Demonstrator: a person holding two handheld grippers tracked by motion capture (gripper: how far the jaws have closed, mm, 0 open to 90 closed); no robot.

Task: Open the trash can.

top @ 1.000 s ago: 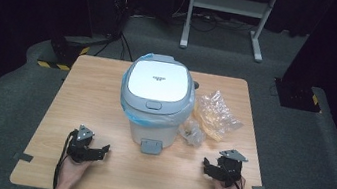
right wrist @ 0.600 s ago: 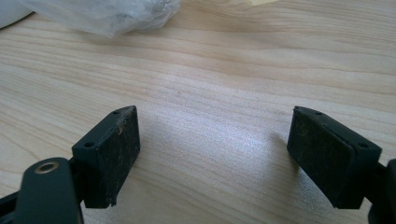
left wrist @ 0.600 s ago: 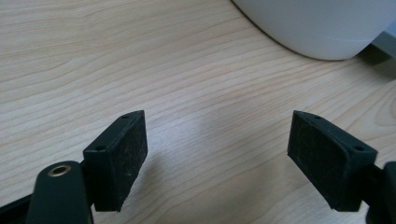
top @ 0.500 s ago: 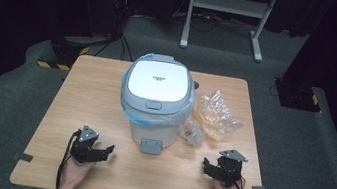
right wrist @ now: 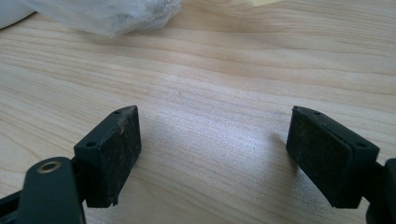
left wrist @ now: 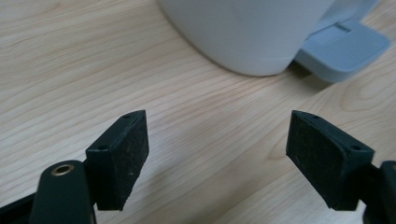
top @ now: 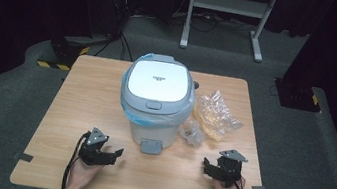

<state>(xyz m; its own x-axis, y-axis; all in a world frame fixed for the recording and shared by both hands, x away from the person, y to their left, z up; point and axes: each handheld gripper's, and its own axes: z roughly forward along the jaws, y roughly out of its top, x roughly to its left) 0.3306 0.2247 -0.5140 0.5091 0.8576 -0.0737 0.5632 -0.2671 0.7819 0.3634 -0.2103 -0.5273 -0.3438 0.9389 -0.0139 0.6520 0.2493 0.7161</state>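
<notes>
Since the earlier frame my left tool [top: 114, 155] has slid toward the white pedal bin [top: 156, 100] mid-counter, jaws closing slightly yet apart, empty. Right tool [top: 209, 167] apart. Clipping the grey pedal [top: 150, 146] could flip the lid.

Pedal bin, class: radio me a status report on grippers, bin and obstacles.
Left gripper open, jaws just closed slightly, nothing between. Right gripper open, empty. Pedal bin lid shut, pedal untouched. Crumpled plastic bags beside it.
</notes>
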